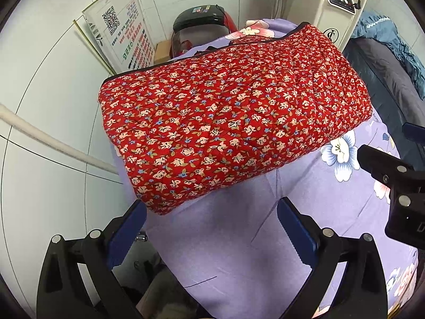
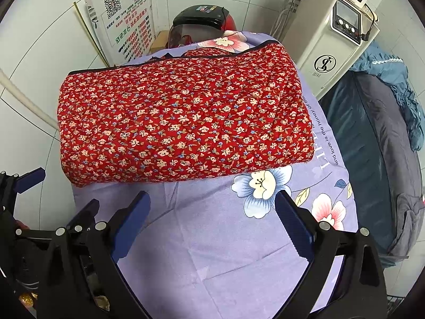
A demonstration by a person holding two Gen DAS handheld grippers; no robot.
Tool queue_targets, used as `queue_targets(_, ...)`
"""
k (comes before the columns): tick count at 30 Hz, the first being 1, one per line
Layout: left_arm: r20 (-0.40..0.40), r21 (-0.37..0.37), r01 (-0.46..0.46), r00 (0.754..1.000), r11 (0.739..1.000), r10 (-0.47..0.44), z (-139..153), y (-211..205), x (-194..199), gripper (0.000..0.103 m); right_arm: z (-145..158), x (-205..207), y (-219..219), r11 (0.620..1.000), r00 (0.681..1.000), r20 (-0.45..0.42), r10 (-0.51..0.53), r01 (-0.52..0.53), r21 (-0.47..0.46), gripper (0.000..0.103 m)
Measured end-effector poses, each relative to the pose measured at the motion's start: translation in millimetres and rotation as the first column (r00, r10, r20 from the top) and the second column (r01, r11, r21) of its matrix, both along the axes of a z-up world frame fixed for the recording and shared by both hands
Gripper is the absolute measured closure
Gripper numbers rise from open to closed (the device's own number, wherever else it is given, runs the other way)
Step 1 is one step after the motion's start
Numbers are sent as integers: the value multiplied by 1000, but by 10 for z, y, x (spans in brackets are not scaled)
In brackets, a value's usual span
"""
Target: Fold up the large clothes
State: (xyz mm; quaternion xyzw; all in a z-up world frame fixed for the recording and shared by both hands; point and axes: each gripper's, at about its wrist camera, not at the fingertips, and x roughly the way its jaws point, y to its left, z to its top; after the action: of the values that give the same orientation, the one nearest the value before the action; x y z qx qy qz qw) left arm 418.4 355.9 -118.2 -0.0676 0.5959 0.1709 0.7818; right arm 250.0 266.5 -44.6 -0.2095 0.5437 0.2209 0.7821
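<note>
Left hand-held gripper [image 1: 211, 228]: jaws spread wide, nothing between them, hovering over bare lavender sheet just short of the garment's near edge. Right hand-held gripper [image 2: 212, 224]: likewise spread and empty, also over the sheet, a little short of the bundle.

Beyond both lies the red floral quilted garment [image 2: 183, 125], already doubled into a thick, rounded oblong on the surface [image 2: 220, 252], which is covered by a purple flower-print sheet. It sits toward the far end, its left part reaching past the sheet's left edge.

Orientation: long axis runs left to right across our view, slightly skewed. The dark-bound open edge faces away; the rounded fold faces us.

We judge the fold nearly complete. If another fold is wanted, we would grip the two short ends, lift evenly and keep the padded layers from slipping.
</note>
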Motion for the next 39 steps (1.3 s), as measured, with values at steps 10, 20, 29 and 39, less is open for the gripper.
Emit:
queue_targets(10, 0, -3, 0, 1000, 1000, 0, 1, 0, 3, 6, -4, -5, 5, 1000, 1000, 1, 4, -4, -2, 9)
queue_targets(20, 9, -19, 2, 1000, 1000, -1, -12, 0, -2, 6, -10, -12, 2, 1000, 1000, 0, 2, -2, 0, 9)
queue_targets(29, 26, -12, -8, 1000, 1000, 8, -3, 8, -20, 6, -15, -11, 1, 1000, 1000, -1, -1, 1, 2, 9)
queue_targets(39, -1, -19, -22, 1000, 1000, 22, 2, 30, -4, 6, -15, -15, 14, 1000, 1000, 0, 1, -1, 3, 9)
